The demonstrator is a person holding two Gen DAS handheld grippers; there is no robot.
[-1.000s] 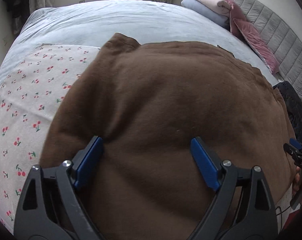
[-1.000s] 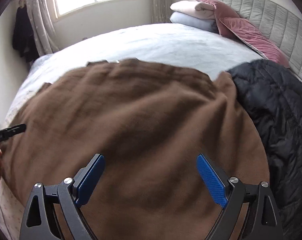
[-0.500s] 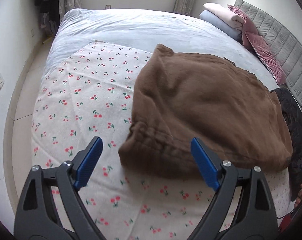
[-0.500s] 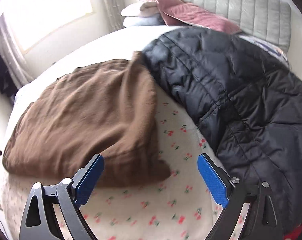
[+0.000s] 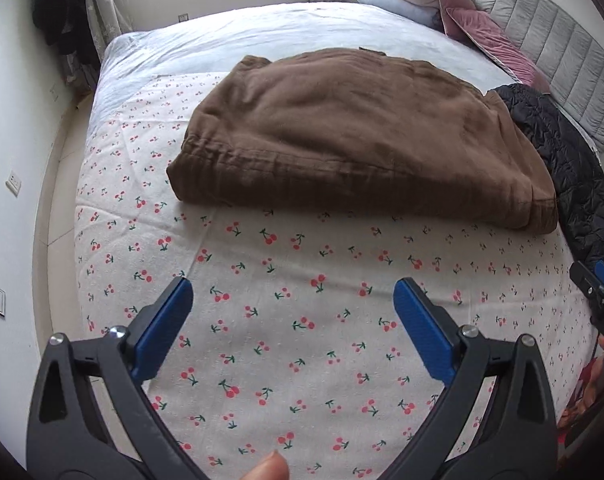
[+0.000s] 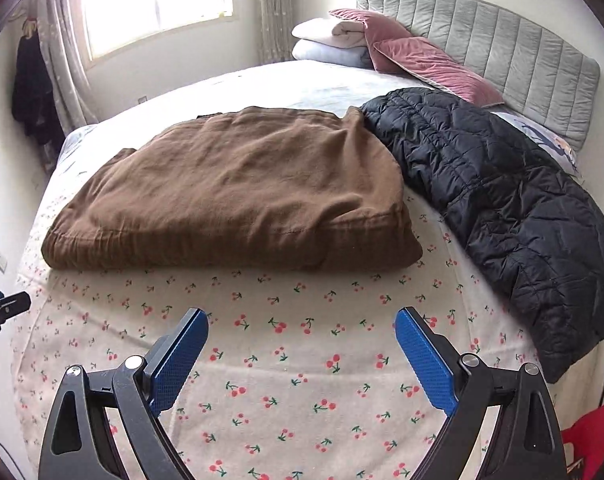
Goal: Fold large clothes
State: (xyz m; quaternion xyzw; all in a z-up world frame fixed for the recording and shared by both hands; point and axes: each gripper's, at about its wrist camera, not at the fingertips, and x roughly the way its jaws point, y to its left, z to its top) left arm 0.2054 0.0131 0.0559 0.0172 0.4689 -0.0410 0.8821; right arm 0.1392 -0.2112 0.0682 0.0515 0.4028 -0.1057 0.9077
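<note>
A brown garment [image 5: 353, 136] lies folded in a thick rectangle on the cherry-print sheet [image 5: 302, 320]; it also shows in the right wrist view [image 6: 238, 196]. My left gripper [image 5: 293, 312] is open and empty, held above the sheet in front of the garment. My right gripper [image 6: 302, 344] is open and empty, also short of the garment's near edge. The right gripper's tip [image 5: 597, 292] shows at the right edge of the left wrist view.
A black puffer jacket [image 6: 501, 208] lies to the right of the brown garment, touching its far corner. Pink cushions [image 6: 421, 60] and folded blankets [image 6: 329, 44] rest against the grey headboard [image 6: 501, 52]. The floor and wall lie left of the bed.
Both grippers have pulled back from over the brown garment toward the near edge of the bed. The garment now lies free on the sheet, folded.
</note>
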